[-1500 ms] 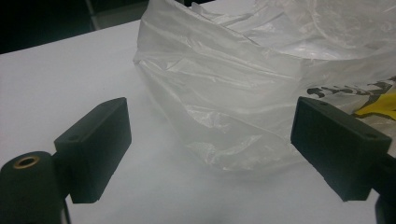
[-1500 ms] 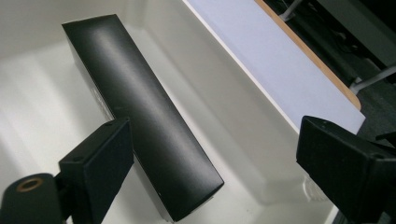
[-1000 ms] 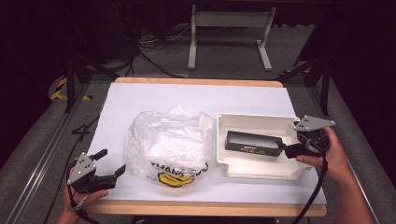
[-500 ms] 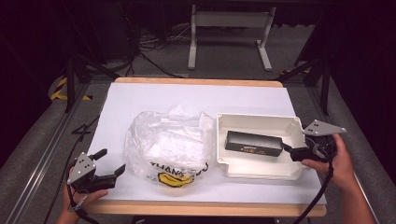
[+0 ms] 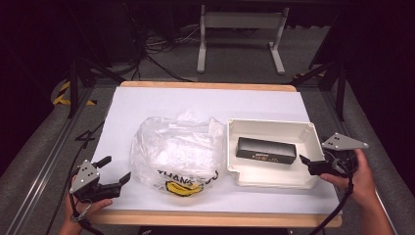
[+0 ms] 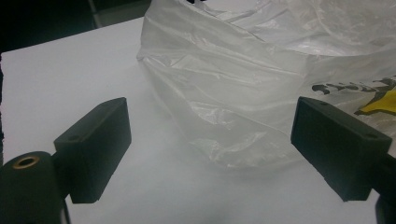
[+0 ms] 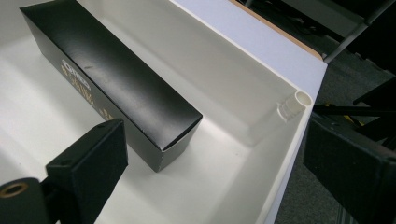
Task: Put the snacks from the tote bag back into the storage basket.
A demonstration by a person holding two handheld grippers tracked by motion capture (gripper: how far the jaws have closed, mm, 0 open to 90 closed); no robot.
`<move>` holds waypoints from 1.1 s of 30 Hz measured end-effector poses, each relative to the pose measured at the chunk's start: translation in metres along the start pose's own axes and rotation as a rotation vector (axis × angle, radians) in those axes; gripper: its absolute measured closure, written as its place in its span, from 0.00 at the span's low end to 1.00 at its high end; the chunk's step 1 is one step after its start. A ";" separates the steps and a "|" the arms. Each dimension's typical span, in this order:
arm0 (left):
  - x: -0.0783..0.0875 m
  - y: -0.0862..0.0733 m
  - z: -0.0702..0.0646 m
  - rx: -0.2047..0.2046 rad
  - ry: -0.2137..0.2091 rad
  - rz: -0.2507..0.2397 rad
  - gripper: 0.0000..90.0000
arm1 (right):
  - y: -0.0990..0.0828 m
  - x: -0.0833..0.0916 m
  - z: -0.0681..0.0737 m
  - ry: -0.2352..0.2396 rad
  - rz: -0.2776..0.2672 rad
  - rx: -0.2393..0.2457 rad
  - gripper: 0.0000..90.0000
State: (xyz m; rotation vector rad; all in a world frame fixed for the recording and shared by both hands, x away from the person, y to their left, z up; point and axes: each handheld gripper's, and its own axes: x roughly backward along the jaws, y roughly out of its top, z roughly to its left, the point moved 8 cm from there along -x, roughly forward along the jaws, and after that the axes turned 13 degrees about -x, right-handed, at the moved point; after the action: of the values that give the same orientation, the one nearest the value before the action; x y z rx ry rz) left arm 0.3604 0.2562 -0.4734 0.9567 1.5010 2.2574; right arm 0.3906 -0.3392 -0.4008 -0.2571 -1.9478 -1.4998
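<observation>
1. The left gripper (image 5: 111, 172) sat at the table's near left corner with its jaws spread wide and nothing between them. In the left gripper view, the white sheet (image 6: 56, 84) showed between the jaws, and the plastic bag (image 6: 261, 88) lay just ahead of them.
2. The plastic bag (image 5: 178, 152) lay crumpled at mid-table, its printed side toward the person, and just beside the white tray (image 5: 268, 126). Whether the two touched could not be told.
3. The black box (image 5: 266, 149) lay flat inside the white tray, roughly centred and apart from the walls.
4. The right gripper (image 5: 313, 166) hovered at the tray's right wall, jaws released and empty. In the right gripper view, the near end of the black box (image 7: 112, 88) sat ahead of the left-hand jaw, with the tray's wall (image 7: 261, 154) between the jaws.
5. Judgement: the step in hand looked like taking the box out of the tray. To do it well, the right gripper should clear the wall, straddle the box's narrow width near its end, and close squarely. The left gripper should ready the bag's mouth.
</observation>
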 end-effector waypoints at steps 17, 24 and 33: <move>0.000 -0.001 0.001 -0.003 0.006 0.005 0.15 | -0.026 0.011 -0.003 -0.023 -0.026 -0.020 0.07; 0.000 -0.001 0.000 0.000 0.004 0.003 0.14 | -0.040 0.014 -0.002 -0.017 -0.040 -0.032 0.07; 0.000 -0.002 0.000 -0.001 -0.001 0.006 0.14 | -0.059 0.011 -0.001 0.002 -0.064 -0.062 0.06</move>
State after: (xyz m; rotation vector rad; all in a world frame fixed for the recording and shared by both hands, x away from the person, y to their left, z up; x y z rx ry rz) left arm 0.3602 0.2564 -0.4751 0.9630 1.4980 2.2620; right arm 0.3511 -0.3615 -0.4408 -0.2224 -1.9266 -1.6024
